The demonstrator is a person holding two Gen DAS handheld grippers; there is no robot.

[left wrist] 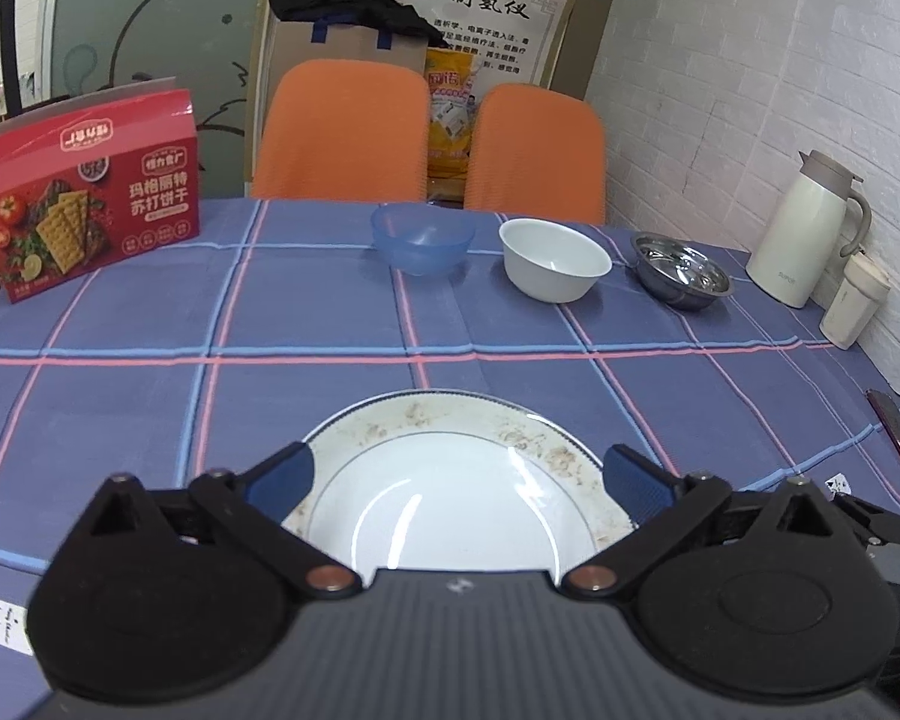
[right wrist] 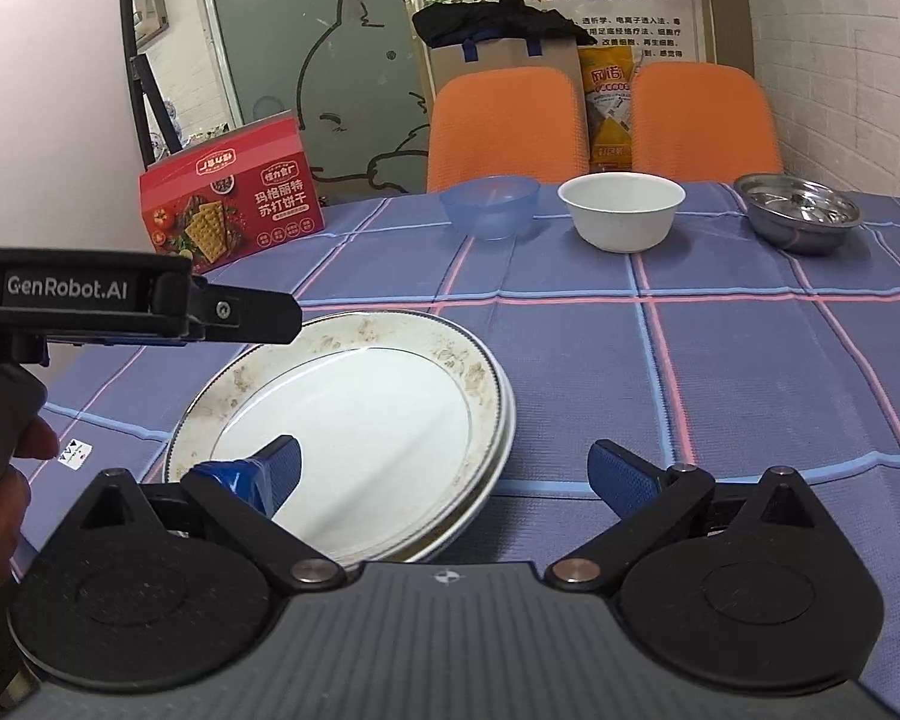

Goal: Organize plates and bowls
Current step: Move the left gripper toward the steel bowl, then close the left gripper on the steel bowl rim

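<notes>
Far left there's a red cracker box point(left wrist: 93, 192). My left gripper point(left wrist: 459, 480) and right gripper point(right wrist: 444, 474) both gape wide, gripping nothing, over the stacked plates point(right wrist: 354, 414) near me. Blue bowl point(left wrist: 423, 238), white bowl point(left wrist: 554, 259), steel bowl point(left wrist: 682, 277) line the far edge.

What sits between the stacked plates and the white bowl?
Nothing: only bare checked tablecloth lies between the stacked plates and the white bowl. The right wrist view shows that stretch best; the left wrist view agrees.
</notes>
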